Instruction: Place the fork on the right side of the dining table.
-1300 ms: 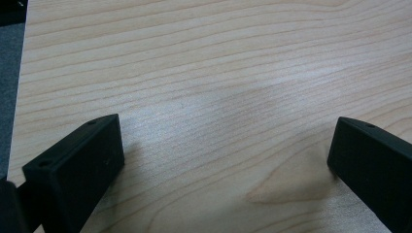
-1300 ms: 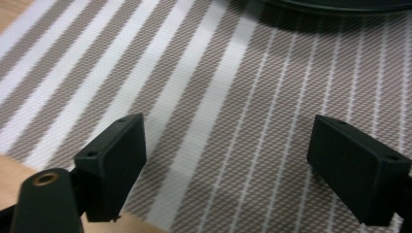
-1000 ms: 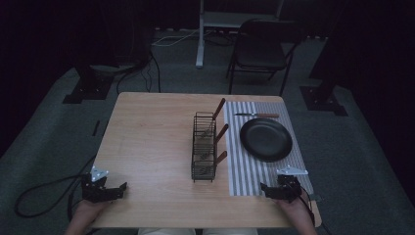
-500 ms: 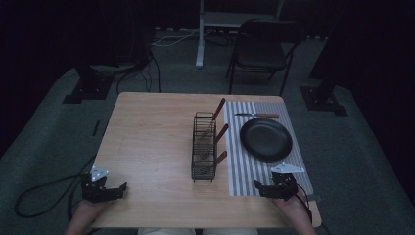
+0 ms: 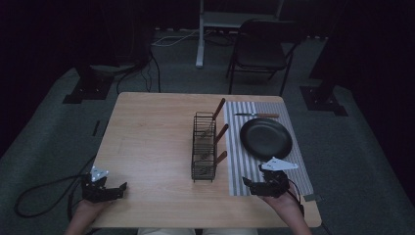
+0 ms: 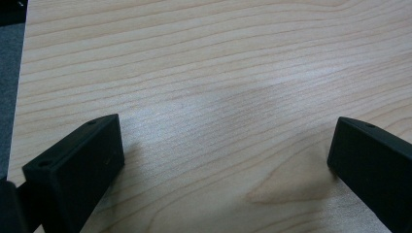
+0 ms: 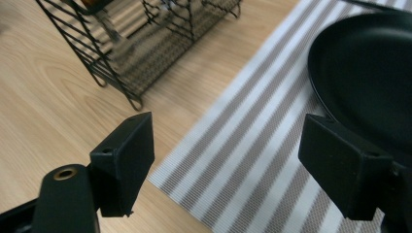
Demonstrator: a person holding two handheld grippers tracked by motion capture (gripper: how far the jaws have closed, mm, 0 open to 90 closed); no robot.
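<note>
Dark floor and a folding chair (image 5: 262, 46) surround your pale wooden counter (image 5: 151, 142), which sits in the middle of the high view. Your left gripper (image 5: 103, 188) rests at the lower left of that frame, near the counter's front edge, and in the left gripper view its jaws stand wide apart with only bare wood grain between them. Your right gripper (image 5: 264, 185) sits at the lower right of the high view, over the near end of the striped placemat (image 5: 235, 171). Its jaws are released too, though they have just been closing a little, and nothing lies between them; in the right gripper view (image 7: 226, 165) they frame the mat's stripes. Just beyond, at the upper right of that view, you see the black plate (image 7: 369, 73), and at the upper left the black wire rack (image 7: 126, 58). From the high view the rack (image 5: 204, 147) stands at the mat's left edge, holding utensils whose wooden handles (image 5: 221, 132) lean toward the plate (image 5: 265, 138). A knife (image 5: 257, 115) lies on the mat past the plate, toward the top of the frame.
</note>
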